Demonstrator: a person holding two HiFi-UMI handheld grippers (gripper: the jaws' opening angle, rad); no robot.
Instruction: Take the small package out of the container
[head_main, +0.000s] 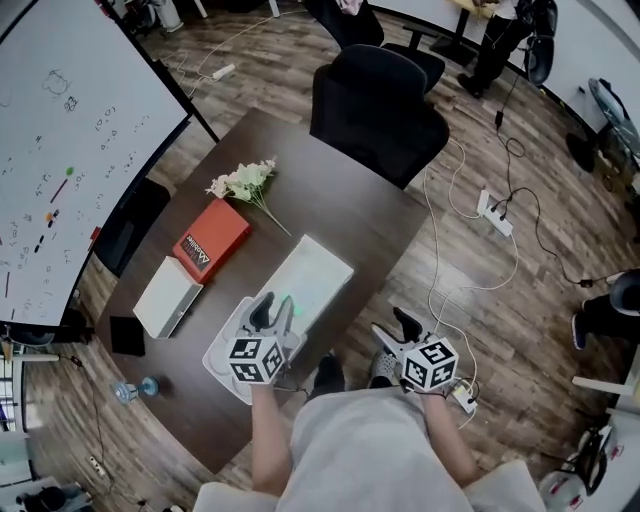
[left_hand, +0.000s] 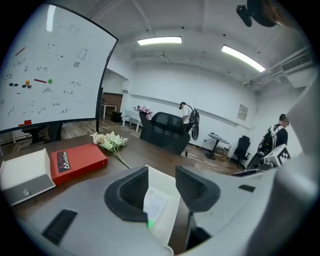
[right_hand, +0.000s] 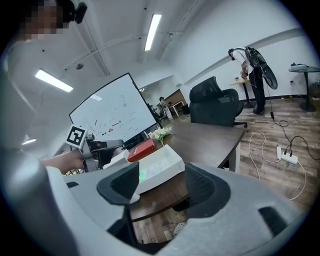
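Observation:
A long white open container (head_main: 318, 276) lies on the dark table (head_main: 340, 195), in front of me. Inside its near end lies a flat white package with a printed label and a green spot (left_hand: 155, 204), also seen in the right gripper view as the package (right_hand: 149, 173). My left gripper (head_main: 275, 311) hovers at the container's near end, jaws apart, nothing pressed between them. My right gripper (head_main: 395, 332) hangs off the table's near right edge, above the floor, also open and empty. From the left gripper (left_hand: 161, 192) the container (left_hand: 167, 187) shows between the jaws.
A red box (head_main: 211, 240), a white box (head_main: 168, 297) and a bunch of white flowers (head_main: 243, 182) lie left of the container. A black office chair (head_main: 380, 105) stands at the far side. A whiteboard (head_main: 70, 130) stands left; cables and a power strip (head_main: 497, 212) lie on the right floor.

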